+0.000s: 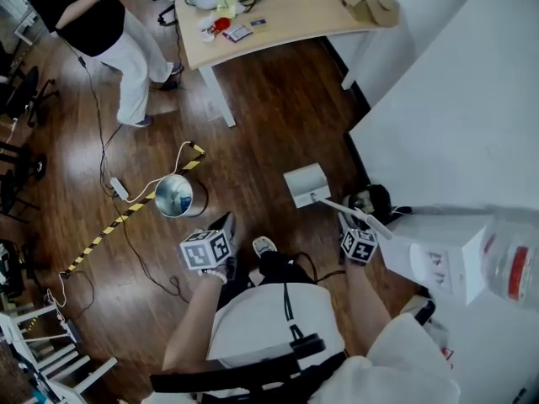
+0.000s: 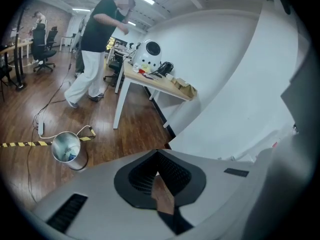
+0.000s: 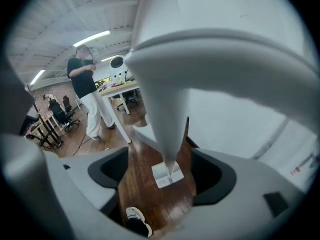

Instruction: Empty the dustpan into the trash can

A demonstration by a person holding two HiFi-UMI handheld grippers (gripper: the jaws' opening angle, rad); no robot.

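Lying flat on the wood floor [image 1: 278, 133] just ahead of the wearer's shoe [image 1: 264, 246], the white dustpan [image 1: 306, 182] sits near the base edge of the white partition [image 1: 455, 116], so there is little room on that side. Its long handle [image 1: 354, 215] slants back and up between the jaws of the right gripper [image 3: 161, 184], which are spread wide, both pads standing clear of the shaft. The left gripper [image 2: 157, 184] is pressed together at its tips, with nothing in it. The metal trash can [image 1: 174, 196] stands upright and open-mouthed, well apart from the pan on the left side of the head view. The boards between the two are bare. Yellow-and-black tape [image 1: 126, 217] and a white cable [image 1: 181, 151] reach the can's far side (the cable curls close by its rim). A table [image 1: 278, 32] and a standing person [image 1: 126, 49] lie farther off
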